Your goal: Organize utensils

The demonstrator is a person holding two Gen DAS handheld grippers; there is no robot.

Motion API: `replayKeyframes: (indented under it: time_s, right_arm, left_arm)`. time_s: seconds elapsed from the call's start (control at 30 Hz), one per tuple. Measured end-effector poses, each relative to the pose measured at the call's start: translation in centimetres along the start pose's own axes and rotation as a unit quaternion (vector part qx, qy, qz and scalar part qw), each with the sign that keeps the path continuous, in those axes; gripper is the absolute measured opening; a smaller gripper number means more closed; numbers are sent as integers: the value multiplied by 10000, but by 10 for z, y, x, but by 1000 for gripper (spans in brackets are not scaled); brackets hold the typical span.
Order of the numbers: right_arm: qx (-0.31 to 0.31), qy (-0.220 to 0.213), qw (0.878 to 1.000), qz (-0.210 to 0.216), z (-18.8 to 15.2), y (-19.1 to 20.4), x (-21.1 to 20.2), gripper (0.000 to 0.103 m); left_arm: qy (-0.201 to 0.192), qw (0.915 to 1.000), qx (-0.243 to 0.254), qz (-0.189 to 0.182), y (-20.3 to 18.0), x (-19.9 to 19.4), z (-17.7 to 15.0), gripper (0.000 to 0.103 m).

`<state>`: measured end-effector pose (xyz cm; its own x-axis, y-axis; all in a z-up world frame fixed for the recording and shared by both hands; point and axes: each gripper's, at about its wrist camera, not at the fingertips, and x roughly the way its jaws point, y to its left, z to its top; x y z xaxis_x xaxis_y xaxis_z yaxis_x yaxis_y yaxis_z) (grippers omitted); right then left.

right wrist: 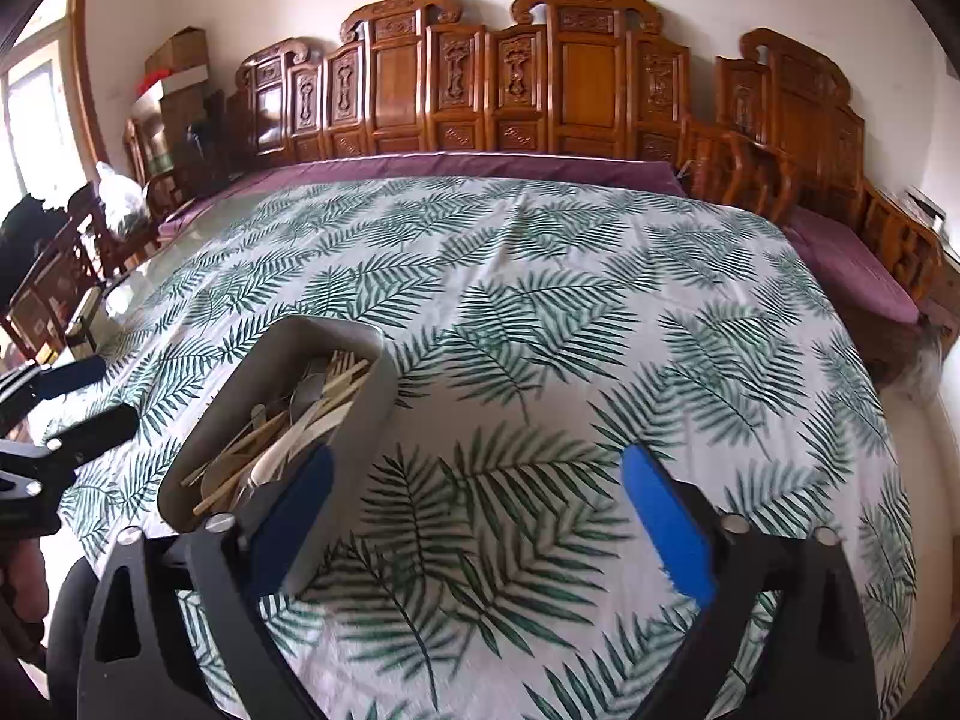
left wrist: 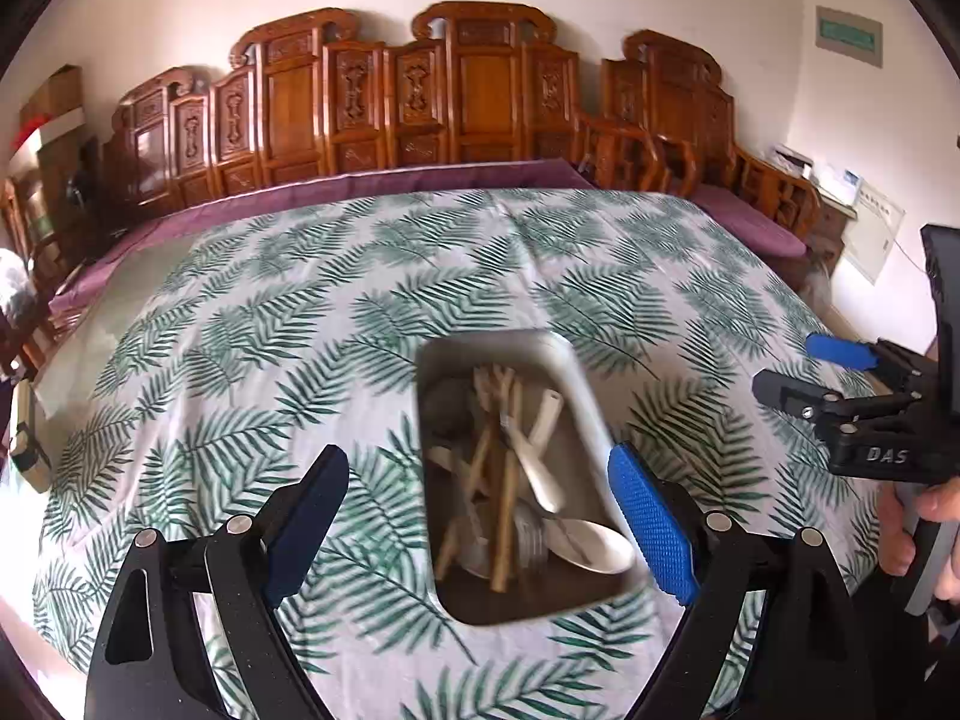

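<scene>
- We see a metal tray point(left wrist: 576, 396) on a table w/ a leaf-print cloth point(left wrist: 288, 312).
- The tray is full of utensils: a white spoon point(left wrist: 591, 543) at the near end, a 2nd white spoon point(left wrist: 540, 450) lying across the middle, wooden sticks point(left wrist: 501, 516) & a metal fork point(left wrist: 528, 534) mixed in.
- It's all in one messy pile, things crossing over each other. We can't tell each piece apart; the pic is a bit blurry there.
- Our left gripper point(left wrist: 480, 516) hangs over the tray w/ its jaws wide apart. Nothing is in them. The tray shows in the gap between the 2 blue pads point(left wrist: 654, 528).
- Our right gripper point(right wrist: 474, 522) is wide open too & has nothing in it. Only cloth shows between its fingers.
- In the right wrist view the tray point(right wrist: 372, 396) sits off to the left, just past the left finger point(right wrist: 294, 516). We can't tell if that finger touches the tray.
- In the left wrist view the right gripper point(left wrist: 798, 369) is at the right edge, apart from the tray, w/ a hand point(left wrist: 924, 534) holding its handle.
- Behind the table there's a carved wood bench point(right wrist: 540, 96) w/ a purple cushion point(right wrist: 480, 171).
</scene>
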<state>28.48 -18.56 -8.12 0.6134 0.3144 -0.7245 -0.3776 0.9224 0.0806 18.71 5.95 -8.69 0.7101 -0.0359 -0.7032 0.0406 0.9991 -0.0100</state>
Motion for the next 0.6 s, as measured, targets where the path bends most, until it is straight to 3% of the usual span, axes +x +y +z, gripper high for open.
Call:
replayKeyframes:
  time_s: [0.1, 0.13, 0.47, 0.6]
  right_arm:
    - [138, -33, 9999, -52, -6, -9, -16, 100]
    - [167, -43, 9998, -74, -9, -11, -20, 100]
    - [306, -327, 9988, -221, -33, -17, -70, 100]
    - [323, -457, 9981, -271, -37, -17, -88, 100]
  left_arm:
    - [70, 9998, 110, 117, -14, -4, -1, 87]
    - [70, 9997, 128, 173, -18, -6, -1, 96]
    - [-44, 9998, -112, -187, -44, -41, -2, 96]
    - [-104, 9997, -125, -166, -50, -55, -3, 96]
